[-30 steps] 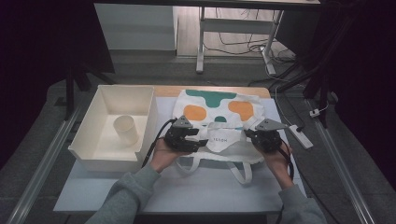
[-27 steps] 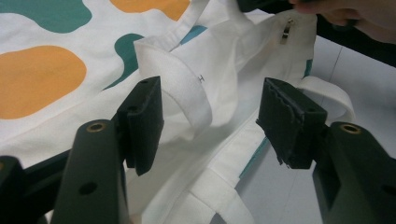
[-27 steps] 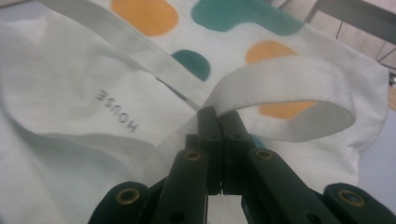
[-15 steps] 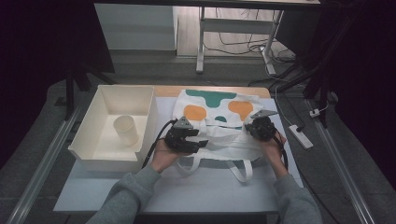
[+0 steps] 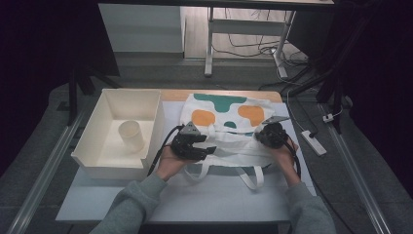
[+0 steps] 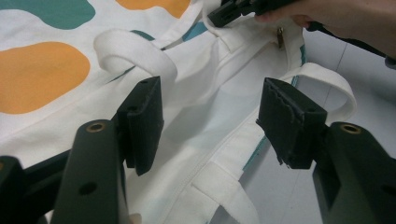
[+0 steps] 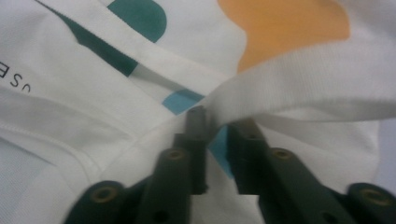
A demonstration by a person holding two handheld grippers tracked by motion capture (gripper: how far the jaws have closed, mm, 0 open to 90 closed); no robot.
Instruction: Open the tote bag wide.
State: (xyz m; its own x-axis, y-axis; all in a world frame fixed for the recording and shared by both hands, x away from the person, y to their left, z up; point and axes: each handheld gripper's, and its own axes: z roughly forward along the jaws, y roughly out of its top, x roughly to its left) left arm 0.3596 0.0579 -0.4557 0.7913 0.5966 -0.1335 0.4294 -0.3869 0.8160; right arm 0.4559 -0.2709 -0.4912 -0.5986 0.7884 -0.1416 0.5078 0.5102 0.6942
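Observation:
A white tote bag (image 5: 224, 109) with green and orange blotches lies flat on the table, its mouth and handles toward the person. My left gripper (image 5: 208, 148) rests at the bag's left opening edge. Its jaws (image 6: 210, 107) stand wide open over the white cloth, beside a looped handle (image 6: 135, 53), gripping nothing. My right gripper (image 5: 258, 138) is low on the bag's right edge. Its jaws (image 7: 219, 123) have just been opening; a narrow gap shows blue lining between them. A white handle strap (image 7: 303, 88) crosses at their tips, unpressed.
A white bin (image 5: 87, 156) stands on the table at the left, with a pale cup (image 5: 130, 135) upright inside it. The bag's lower handle loop (image 5: 248, 175) trails toward the person. A power strip (image 5: 311, 142) lies past the table's right edge.
The right hand has moved a little away from the person and down onto the bag's right edge. The left hand and gripper have stayed where they were.

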